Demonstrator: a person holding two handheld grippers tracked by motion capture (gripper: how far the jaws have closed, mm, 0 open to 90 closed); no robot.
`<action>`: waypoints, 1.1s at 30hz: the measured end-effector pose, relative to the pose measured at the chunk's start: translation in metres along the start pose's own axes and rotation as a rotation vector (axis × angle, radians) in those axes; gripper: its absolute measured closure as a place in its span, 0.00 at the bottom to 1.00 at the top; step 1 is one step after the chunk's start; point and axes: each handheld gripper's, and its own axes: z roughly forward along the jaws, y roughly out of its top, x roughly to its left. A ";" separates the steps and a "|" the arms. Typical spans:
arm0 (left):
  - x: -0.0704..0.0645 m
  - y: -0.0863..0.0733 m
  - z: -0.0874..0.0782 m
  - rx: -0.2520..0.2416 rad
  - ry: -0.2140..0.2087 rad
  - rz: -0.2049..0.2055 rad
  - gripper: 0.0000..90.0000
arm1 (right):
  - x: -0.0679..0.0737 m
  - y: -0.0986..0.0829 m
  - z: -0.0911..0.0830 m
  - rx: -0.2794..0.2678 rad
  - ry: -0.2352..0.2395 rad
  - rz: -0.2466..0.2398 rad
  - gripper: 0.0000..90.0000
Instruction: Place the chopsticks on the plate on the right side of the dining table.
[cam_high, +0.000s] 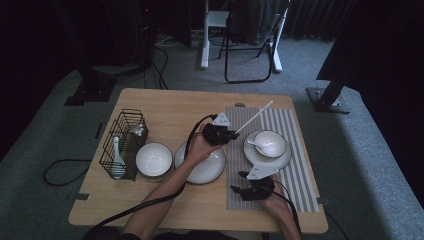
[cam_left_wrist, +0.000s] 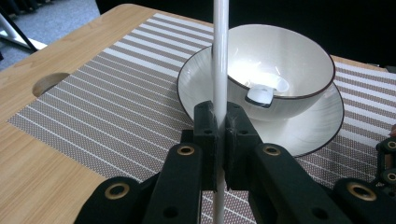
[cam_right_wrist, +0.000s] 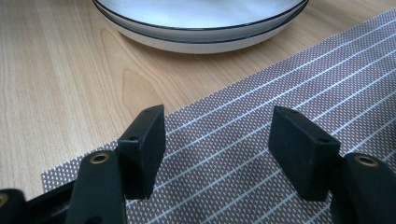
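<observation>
Left gripper view, hand-held gripper (cam_left_wrist: 218, 135) clamping unmarked chopstick (cam_left_wrist: 220, 56)

Glossy, likely ceramic bowl (cam_left_wrist: 285, 60); smooth white stick (cam_left_wrist: 220, 56); woven matt placemat (cam_left_wrist: 116, 93); wooden table (cam_right_wrist: 60, 70).

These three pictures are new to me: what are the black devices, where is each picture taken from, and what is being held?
A person works at a light wooden table with a hand-held two-jaw black clamp in each hand. The high view looks down from above; the other two ride on the clamps.

The left gripper is shut on a thin white stick, near a white black-rimmed bowl on a white plate, over a grey striped placemat. The right gripper hangs open over that mat. A black wire basket stands at the left.
</observation>
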 end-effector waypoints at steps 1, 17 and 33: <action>0.000 0.000 0.001 0.001 0.003 0.003 0.95 | 0.000 0.000 0.000 0.000 -0.001 0.000 0.40; 0.002 -0.008 0.017 0.048 0.012 -0.009 0.95 | 0.002 0.000 0.000 0.000 -0.003 0.001 0.40; 0.001 -0.007 0.036 0.136 0.030 0.004 0.95 | 0.004 0.000 0.001 0.006 -0.007 -0.009 0.40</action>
